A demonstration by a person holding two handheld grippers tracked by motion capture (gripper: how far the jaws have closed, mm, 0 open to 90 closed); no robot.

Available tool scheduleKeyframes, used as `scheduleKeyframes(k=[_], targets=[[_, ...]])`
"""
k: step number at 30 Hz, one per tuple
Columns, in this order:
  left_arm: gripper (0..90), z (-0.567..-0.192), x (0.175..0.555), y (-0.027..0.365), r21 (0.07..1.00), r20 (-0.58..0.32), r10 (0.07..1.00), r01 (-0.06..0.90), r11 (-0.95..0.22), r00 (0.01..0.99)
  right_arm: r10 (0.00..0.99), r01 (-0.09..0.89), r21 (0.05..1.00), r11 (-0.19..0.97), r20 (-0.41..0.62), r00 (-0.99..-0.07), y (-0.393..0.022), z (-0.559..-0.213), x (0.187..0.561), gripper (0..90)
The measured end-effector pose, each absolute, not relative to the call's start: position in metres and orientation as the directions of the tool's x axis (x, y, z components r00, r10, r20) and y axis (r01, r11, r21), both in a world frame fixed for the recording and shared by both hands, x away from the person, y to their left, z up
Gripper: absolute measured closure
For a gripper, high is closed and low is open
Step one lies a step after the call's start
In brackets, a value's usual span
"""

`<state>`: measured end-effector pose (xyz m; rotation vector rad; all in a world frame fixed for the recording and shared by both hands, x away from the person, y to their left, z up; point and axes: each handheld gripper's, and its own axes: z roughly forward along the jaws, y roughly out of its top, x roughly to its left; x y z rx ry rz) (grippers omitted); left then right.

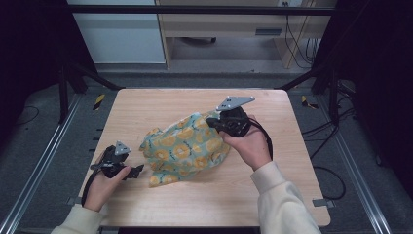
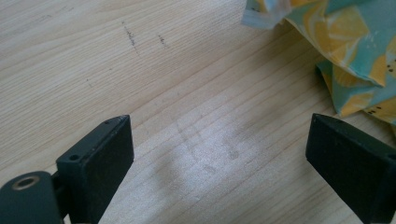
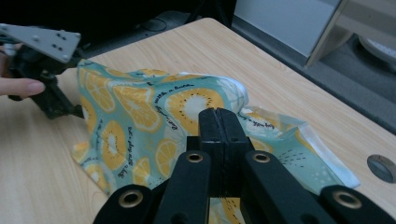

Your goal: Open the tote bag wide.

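On the light wooden counter [image 1: 204, 195], the right tool [image 1: 220, 123] is clenched on the far edge of a crumpled teal cloth printed with yellow citrus slices [image 1: 187, 148], lifting it, while the left tool [image 1: 138, 170] rests released just beside the cloth's near corner.

Cloth [image 1: 187, 146]: teal ground, yellow-orange citrus-slice print, small dark lettering. Table [image 1: 146, 105]: pale wood grain. Gripper jaws black; top plate [image 1: 235, 103] grey.
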<state>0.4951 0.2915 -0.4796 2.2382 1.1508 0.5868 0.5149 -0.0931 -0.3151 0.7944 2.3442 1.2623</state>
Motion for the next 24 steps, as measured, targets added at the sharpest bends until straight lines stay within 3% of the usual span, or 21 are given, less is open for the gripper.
scheduleKeyframes(k=[13,24], targets=[[7.4,-0.479,0.495,0.293,0.647,0.131,0.838,0.594,-0.477,0.53,0.57,0.229,0.859,0.457,-0.085,-0.817,-0.087,-0.302,0.478,90.0],[7.5,-0.479,0.495,0.293,0.65,0.133,0.841,0.594,-0.474,0.525,0.51,0.196,0.851,0.487,-0.095,-0.855,-0.081,-0.32,0.441,90.0]])
